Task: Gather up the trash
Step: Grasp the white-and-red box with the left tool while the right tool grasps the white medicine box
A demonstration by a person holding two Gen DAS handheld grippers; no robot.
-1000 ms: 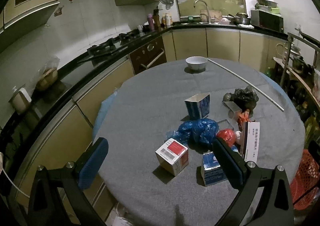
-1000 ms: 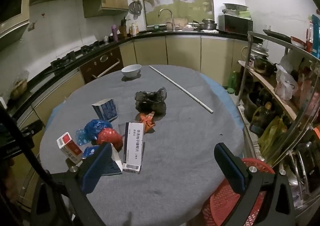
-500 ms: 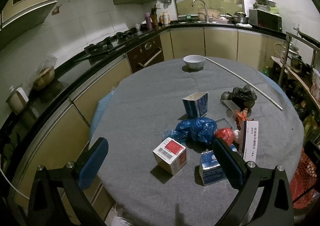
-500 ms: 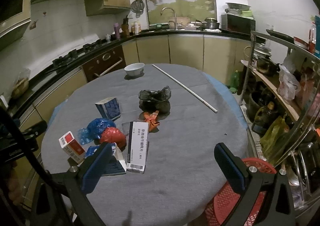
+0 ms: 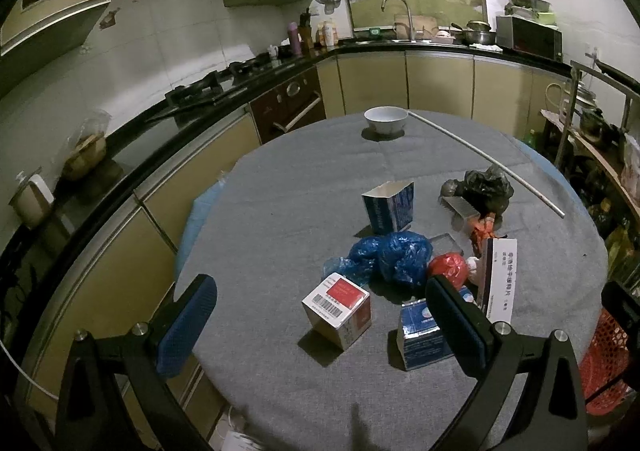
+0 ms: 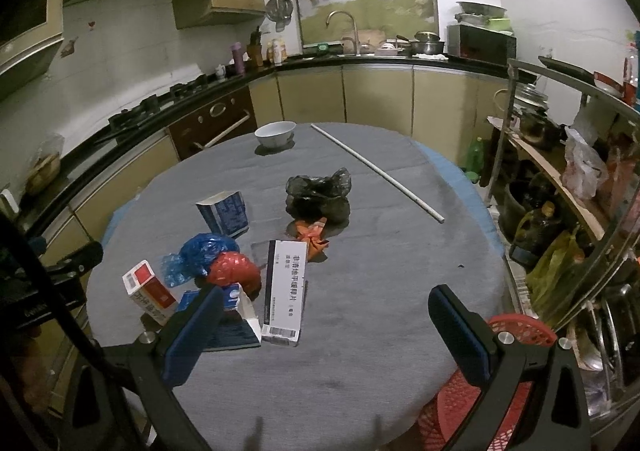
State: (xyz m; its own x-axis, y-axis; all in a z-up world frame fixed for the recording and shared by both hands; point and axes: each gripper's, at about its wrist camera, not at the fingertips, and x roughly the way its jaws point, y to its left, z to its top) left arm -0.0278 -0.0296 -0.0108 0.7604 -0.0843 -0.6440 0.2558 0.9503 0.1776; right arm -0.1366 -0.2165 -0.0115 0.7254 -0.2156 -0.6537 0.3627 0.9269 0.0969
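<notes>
left hand-held gripper [image 5: 320,317] agape, empty | right hand-held gripper [image 6: 326,325] likewise | white box [image 6: 286,287] chinese print

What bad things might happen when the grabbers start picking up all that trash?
The trash is packed close: reaching for the red-and-white box could bump the blue bag or the blue carton beside it. The red basket sits below the table edge, so a dropped piece could miss it. The white bowl isn't trash and might get grabbed by mistake.

five boxes [image 6: 286,289], four bags [image 6: 318,197], one bowl [image 6: 275,134]
</notes>
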